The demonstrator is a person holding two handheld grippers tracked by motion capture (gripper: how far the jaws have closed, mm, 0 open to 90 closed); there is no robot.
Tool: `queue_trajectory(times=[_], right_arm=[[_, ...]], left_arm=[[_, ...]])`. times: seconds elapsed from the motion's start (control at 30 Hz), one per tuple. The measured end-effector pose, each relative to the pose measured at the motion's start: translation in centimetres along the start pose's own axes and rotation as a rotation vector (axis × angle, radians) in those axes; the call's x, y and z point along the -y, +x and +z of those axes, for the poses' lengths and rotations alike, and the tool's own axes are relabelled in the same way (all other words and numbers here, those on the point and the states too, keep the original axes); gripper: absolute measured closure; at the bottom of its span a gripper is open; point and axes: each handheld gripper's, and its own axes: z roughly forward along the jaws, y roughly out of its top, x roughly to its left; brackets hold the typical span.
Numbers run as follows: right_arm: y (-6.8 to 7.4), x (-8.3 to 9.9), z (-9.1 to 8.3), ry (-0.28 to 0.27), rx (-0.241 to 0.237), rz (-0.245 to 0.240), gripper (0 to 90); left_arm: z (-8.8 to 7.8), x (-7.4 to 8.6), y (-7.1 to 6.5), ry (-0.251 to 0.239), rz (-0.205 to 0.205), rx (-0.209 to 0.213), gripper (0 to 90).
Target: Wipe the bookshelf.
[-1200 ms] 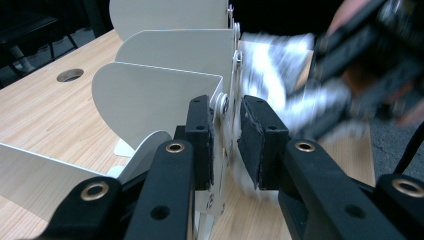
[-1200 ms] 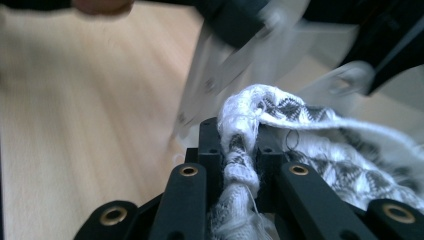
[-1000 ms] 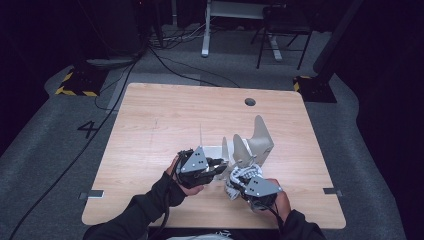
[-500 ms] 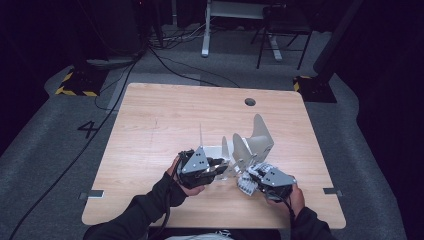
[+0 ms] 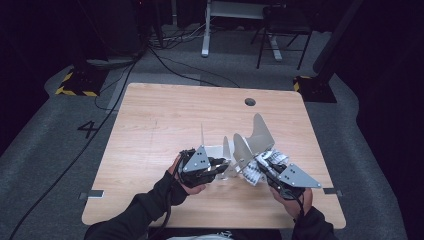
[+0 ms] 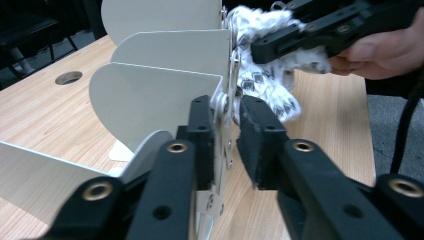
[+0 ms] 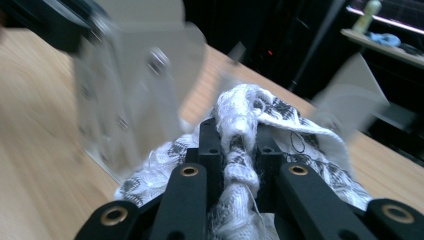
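White metal rack with curved divider plates (image 5: pixel 245 145) near the wooden table's (image 5: pixel 165 120) front edge, base pinched in left gripper (image 6: pixel 227 125) jaws. Black-patterned white cloth (image 7: pixel 245 130) clamped in right gripper (image 7: pixel 235 150), touching rack's right side.

Both forearms are wearing dark sleeves (image 5: pixel 150 210). Each black gripper (image 6: pixel 227 135) is showing brass-ringed screws and carrying a grey three-cornered plate (image 5: pixel 199 160).
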Motion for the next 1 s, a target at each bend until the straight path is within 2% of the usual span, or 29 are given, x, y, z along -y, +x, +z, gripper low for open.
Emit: queue_trajectory(times=[0.1,0.2,0.33,0.43,0.6,0.73,0.87,0.93,1.0], right_arm=[[1.3,-1.0,0.5,-0.016,-0.045,-0.025,80.0],[2.7,-1.5,1.3,-0.009,-0.091,-0.062,80.0],[4.5,-1.0,2.8,0.044,-0.114,-0.140,80.1],[5.2,-0.1,3.8,0.089,-0.138,-0.171,80.1],[4.2,1.0,4.2,0.137,-0.154,-0.146,80.2],[3.6,2.5,4.5,0.195,-0.155,-0.158,80.2],[2.5,3.9,4.5,0.255,-0.128,-0.142,80.4],[1.9,4.0,4.4,0.260,-0.120,-0.125,80.4],[1.7,3.9,4.2,0.268,-0.091,-0.135,80.4]], left_arm=[[0.0,0.0,0.1,0.003,0.004,-0.001,79.9],[0.0,0.0,0.1,0.005,-0.002,-0.002,80.8],[0.0,0.0,0.1,0.003,0.002,0.000,80.9],[0.0,0.0,0.2,0.001,0.009,-0.001,80.6],[0.1,0.0,0.2,0.000,0.012,0.001,80.4],[0.0,0.0,0.2,0.001,0.015,-0.002,80.4],[0.0,0.0,0.2,0.001,0.011,-0.003,80.5],[0.0,0.0,0.2,0.002,0.017,-0.001,80.4],[0.0,0.0,0.3,0.002,0.017,0.000,80.6]])
